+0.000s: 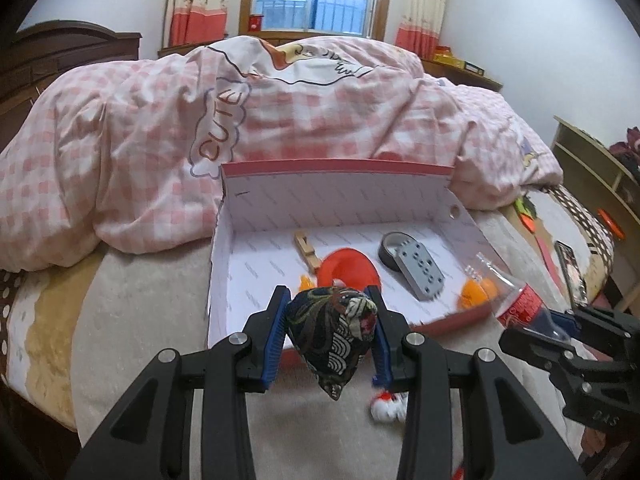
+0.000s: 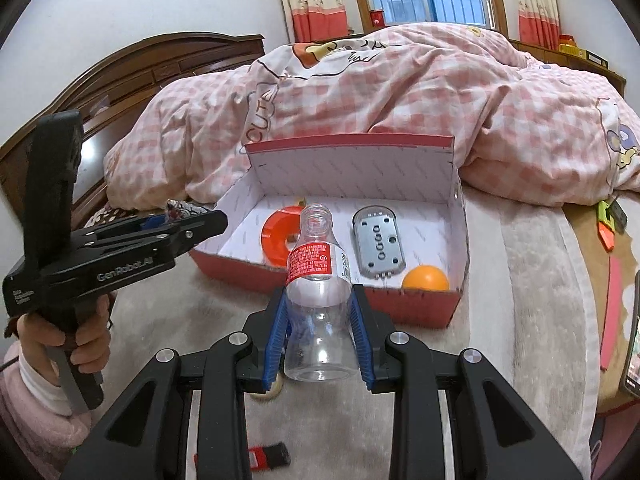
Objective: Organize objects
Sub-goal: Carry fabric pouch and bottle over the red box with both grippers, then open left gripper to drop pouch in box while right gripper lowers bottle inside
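My left gripper (image 1: 329, 298) is shut on a dark patterned cloth pouch (image 1: 332, 336), which hangs above the near wall of the red and white cardboard box (image 1: 320, 192). My right gripper (image 2: 318, 294) is shut on a clear, uncapped plastic bottle (image 2: 320, 292) with a red label, just short of the box (image 2: 352, 160). In the left wrist view the right gripper (image 1: 560, 326) and the bottle (image 1: 516, 300) show at the right. The left gripper (image 2: 188, 220) shows at the left of the right wrist view, held by a hand. Inside the box lie an orange ring (image 2: 280, 236), a grey plate (image 2: 378, 244), an orange ball (image 2: 425, 279) and a wooden clip (image 1: 307, 249).
A pink checked duvet (image 1: 280, 120) is heaped behind the box on the bed. A small red and white toy (image 1: 386, 406) lies on the beige blanket under my left gripper. A red and black item (image 2: 264, 458) lies near the front. A phone (image 1: 572, 270) and orange pieces (image 2: 608, 228) sit at the right.
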A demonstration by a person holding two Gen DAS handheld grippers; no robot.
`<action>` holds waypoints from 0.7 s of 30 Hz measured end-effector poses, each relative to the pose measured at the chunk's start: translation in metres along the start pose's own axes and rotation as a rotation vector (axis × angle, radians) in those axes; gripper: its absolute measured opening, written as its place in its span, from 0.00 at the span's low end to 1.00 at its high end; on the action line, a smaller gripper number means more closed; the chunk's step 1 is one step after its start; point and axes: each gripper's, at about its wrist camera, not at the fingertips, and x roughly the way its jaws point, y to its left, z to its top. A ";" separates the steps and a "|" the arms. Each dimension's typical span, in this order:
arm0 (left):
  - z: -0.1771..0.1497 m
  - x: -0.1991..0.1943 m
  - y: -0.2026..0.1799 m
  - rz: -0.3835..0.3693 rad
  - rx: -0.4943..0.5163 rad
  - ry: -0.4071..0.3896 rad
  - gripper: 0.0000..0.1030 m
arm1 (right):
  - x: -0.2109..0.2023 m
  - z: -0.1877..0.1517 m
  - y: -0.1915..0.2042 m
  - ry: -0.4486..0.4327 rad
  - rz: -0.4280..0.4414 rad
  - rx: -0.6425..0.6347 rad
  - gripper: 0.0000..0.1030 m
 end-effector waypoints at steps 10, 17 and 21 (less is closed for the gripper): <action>0.022 0.038 -0.001 0.024 -0.004 0.028 0.36 | 0.035 0.028 -0.013 0.010 -0.007 0.036 0.31; 0.033 0.071 0.006 0.046 -0.025 0.066 0.36 | 0.069 0.054 -0.023 0.023 -0.014 0.046 0.31; 0.037 0.089 0.008 0.058 -0.029 0.086 0.36 | 0.089 0.057 -0.027 0.041 -0.018 0.058 0.31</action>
